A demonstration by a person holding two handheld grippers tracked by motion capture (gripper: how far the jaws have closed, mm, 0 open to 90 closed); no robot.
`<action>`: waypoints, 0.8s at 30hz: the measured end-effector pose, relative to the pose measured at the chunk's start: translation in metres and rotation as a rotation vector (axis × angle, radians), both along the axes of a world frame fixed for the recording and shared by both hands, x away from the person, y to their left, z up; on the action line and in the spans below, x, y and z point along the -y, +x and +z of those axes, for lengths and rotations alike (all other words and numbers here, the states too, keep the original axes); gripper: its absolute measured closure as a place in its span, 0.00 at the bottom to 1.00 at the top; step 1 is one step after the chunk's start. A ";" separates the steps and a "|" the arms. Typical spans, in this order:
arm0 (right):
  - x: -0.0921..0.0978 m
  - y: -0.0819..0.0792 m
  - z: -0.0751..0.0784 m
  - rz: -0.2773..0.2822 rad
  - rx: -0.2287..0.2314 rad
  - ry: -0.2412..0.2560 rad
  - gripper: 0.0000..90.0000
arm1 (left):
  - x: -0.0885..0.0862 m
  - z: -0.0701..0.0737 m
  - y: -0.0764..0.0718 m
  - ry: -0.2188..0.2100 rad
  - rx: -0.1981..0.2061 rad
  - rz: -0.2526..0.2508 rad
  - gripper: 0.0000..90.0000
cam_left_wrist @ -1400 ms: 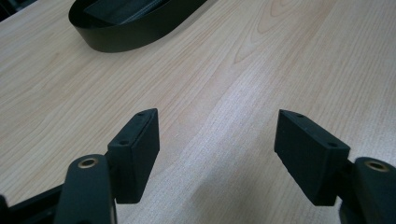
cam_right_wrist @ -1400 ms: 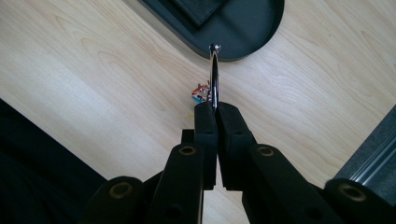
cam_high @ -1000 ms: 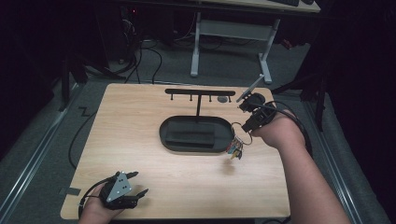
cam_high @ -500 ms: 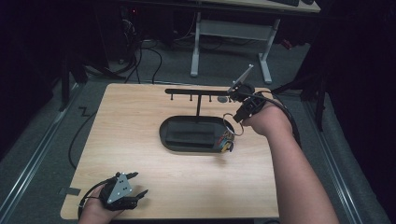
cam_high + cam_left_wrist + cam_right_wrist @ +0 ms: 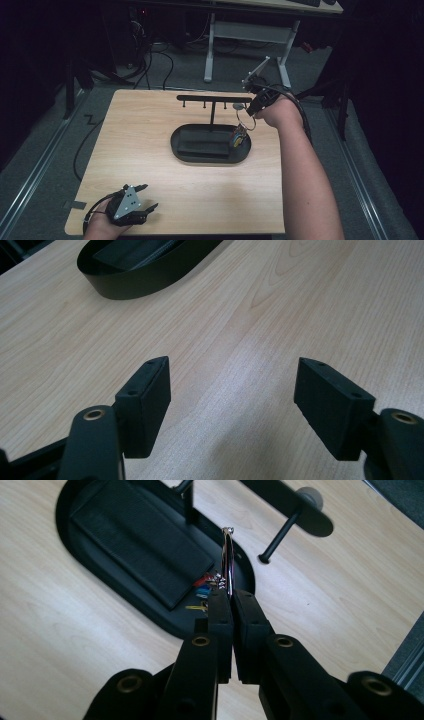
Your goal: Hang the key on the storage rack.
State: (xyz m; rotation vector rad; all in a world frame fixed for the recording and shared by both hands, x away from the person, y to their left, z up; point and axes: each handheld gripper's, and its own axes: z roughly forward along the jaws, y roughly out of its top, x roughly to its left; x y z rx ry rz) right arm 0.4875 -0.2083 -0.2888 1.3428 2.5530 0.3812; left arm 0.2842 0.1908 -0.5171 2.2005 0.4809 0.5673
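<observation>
While the high view gives the right gripper [image 5: 254, 102] only as a dark shape at upper right beside the black hook stand [image 5: 212, 98], the right gripper view shows its jaws pinched on a metal ring [image 5: 228, 560]; small coloured charms [image 5: 238, 136], probably keys, dangle over the oval black tray [image 5: 185, 155]. At lower left the left gripper [image 5: 145, 207] rests on the wooden table [image 5: 140, 125], jaws wide apart. Since a second ago the right gripper has risen toward the stand's bar.
</observation>
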 end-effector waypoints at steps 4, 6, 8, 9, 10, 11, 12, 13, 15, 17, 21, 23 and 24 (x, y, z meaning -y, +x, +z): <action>0.003 0.011 -0.006 -0.010 0.002 -0.012 0.98 | 0.000 -0.001 0.000 0.001 -0.006 0.001 0.35; 0.006 0.016 -0.010 -0.013 0.004 -0.013 0.98 | 0.000 -0.001 0.000 0.004 -0.006 0.002 0.35; 0.008 0.020 -0.013 -0.013 0.007 -0.014 0.98 | 0.000 -0.001 0.000 0.006 -0.006 0.002 0.35; 0.009 0.022 -0.014 -0.018 0.002 -0.013 0.98 | 0.000 -0.001 0.000 0.007 -0.006 0.002 0.35; 0.009 0.023 -0.015 -0.020 0.000 -0.016 0.98 | 0.000 -0.001 0.000 0.007 -0.006 0.002 0.35; 0.009 0.025 -0.016 -0.016 0.003 -0.019 0.98 | 0.000 -0.001 0.000 0.008 -0.006 0.001 0.35; 0.009 0.026 -0.018 -0.011 0.002 -0.021 0.98 | 0.000 -0.001 0.000 0.010 -0.005 0.001 0.35; 0.009 0.028 -0.020 -0.007 0.002 -0.031 0.98 | 0.000 -0.001 0.000 0.012 -0.005 0.001 0.35; 0.009 0.030 -0.022 -0.012 0.001 -0.034 0.97 | 0.000 -0.002 0.001 0.013 -0.006 0.000 0.35; 0.007 0.030 -0.024 -0.028 0.020 -0.064 0.97 | 0.000 -0.002 0.001 0.012 -0.008 0.002 0.35; 0.007 0.025 -0.023 -0.049 0.108 -0.067 0.85 | -0.001 -0.002 0.002 0.017 -0.010 0.003 0.35; 0.008 0.020 -0.020 -0.055 0.126 -0.062 0.81 | 0.000 -0.003 0.002 0.012 -0.011 0.007 0.35; 0.010 0.017 -0.018 -0.039 0.147 -0.054 0.80 | 0.000 -0.003 0.002 0.012 -0.012 0.006 0.35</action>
